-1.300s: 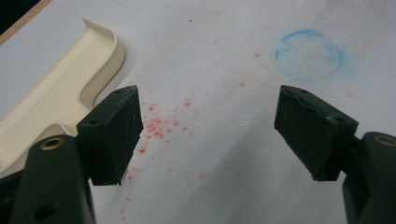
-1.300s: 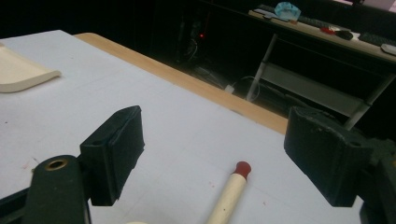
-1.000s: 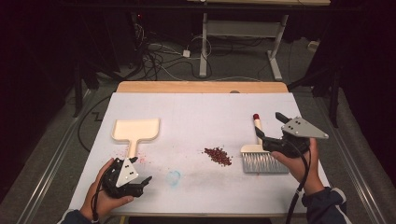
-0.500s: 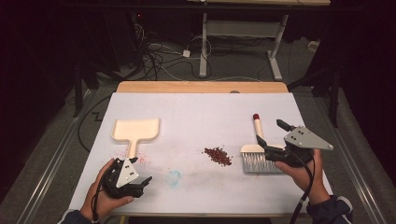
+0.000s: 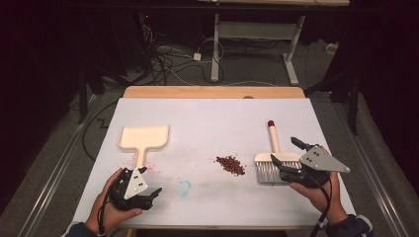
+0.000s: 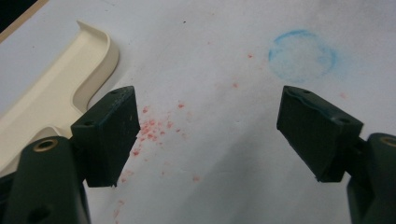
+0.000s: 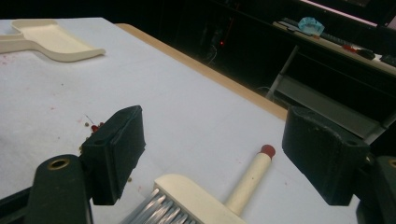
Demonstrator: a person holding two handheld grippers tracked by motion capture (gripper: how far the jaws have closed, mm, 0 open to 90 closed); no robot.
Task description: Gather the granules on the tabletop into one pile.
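Table [image 5: 207,116]: white sheet over a wooden top, filling the middle of the high view.
Dustpan [image 5: 144,139]: cream, flat at centre left, handle pointing toward the person; probably laid out to receive the sweepings.
Pile of red crumbs [image 5: 230,164]: centre of the frame, between dustpan and brush, well apart from the dustpan.
Hand brush [image 5: 271,163]: lower right, bristles toward the person, red-tipped handle pointing away; lies just right of the crumbs.
Right gripper [image 5: 285,157]: jaws wide apart, empty, poised over the brush head, seemingly lined up to grasp it.
Left gripper [image 5: 155,193]: lower left, jaws wide apart, holding nothing, near the dustpan's handle end.
Blue ring mark [image 6: 302,55]: upper right of the left gripper view; a stain on the sheet.
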